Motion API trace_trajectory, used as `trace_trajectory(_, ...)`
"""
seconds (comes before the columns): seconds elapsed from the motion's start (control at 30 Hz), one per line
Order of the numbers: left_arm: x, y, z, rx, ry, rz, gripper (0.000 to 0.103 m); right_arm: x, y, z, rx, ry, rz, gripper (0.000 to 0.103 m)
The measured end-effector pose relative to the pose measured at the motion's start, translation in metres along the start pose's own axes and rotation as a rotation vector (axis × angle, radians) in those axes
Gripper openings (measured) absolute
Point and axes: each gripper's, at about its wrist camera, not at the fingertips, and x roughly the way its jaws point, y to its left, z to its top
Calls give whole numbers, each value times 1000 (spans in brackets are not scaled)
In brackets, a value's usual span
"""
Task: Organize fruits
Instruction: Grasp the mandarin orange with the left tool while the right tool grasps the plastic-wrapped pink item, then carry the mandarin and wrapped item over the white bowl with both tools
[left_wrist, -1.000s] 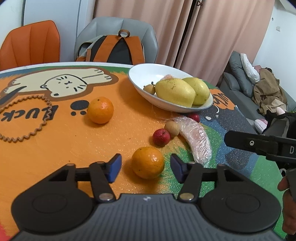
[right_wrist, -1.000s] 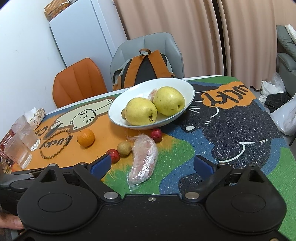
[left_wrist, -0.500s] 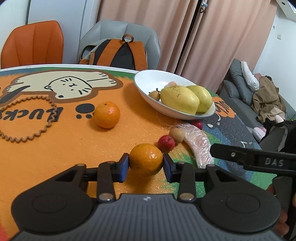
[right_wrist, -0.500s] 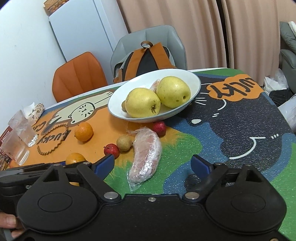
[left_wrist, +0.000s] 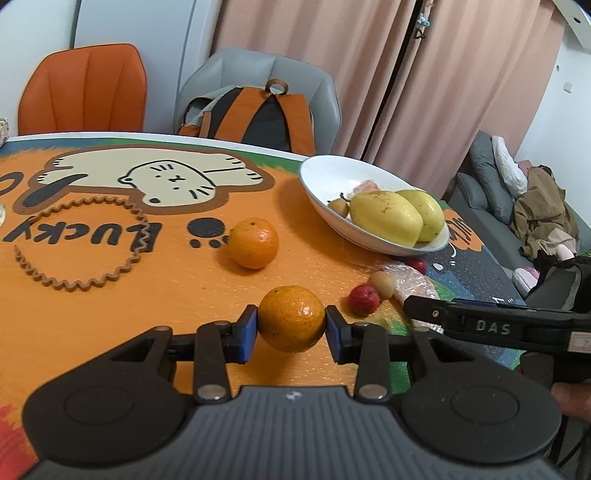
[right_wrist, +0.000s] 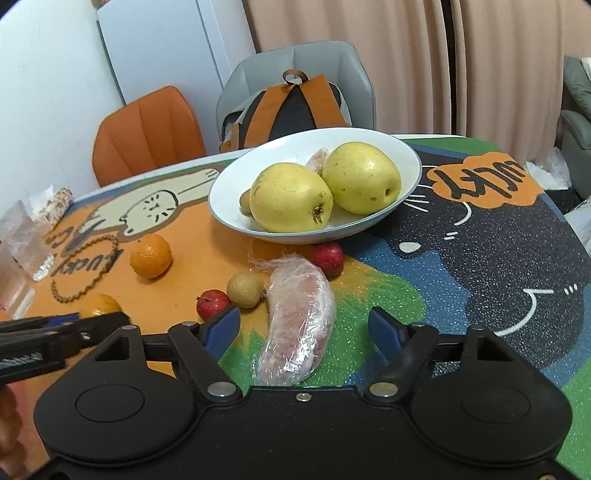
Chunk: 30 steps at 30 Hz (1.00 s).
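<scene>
My left gripper (left_wrist: 291, 328) is shut on an orange (left_wrist: 291, 318) and holds it a little above the mat. A second orange (left_wrist: 253, 242) lies on the mat farther back. The white bowl (right_wrist: 406, 155) holds two yellow pears (right_wrist: 291, 197) and some small fruit. My right gripper (right_wrist: 304, 328) is open, its fingers either side of a plastic-wrapped pink fruit (right_wrist: 299, 317) on the mat. Two small red fruits (right_wrist: 211, 303) and a brown longan (right_wrist: 244, 288) lie near the wrapped fruit.
The table wears a colourful cat-print mat (right_wrist: 480, 236). Clear glasses (right_wrist: 27, 243) stand at its left edge in the right wrist view. An orange chair (left_wrist: 83, 88) and a grey chair with a backpack (left_wrist: 258, 114) stand behind the table. A sofa (left_wrist: 491, 192) is to the right.
My left gripper closed on the near orange and lifted it slightly. My right gripper moved forward around the wrapped fruit, still open.
</scene>
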Motion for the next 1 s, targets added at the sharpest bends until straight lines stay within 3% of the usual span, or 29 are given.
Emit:
trace_trajectory(0.23,-5,10,2,-19,-11,14,37,9,14,-3,-84,-7,-70,68)
trace_trajectory(0.37,-6,11,2,-24,-11,15,37,7,16,-5,-124,-23,-111,39)
trace_trajectory(1.0,-4,-11,17,14,-42,-16,37,-26,-13,8,-31,-84,-68,38)
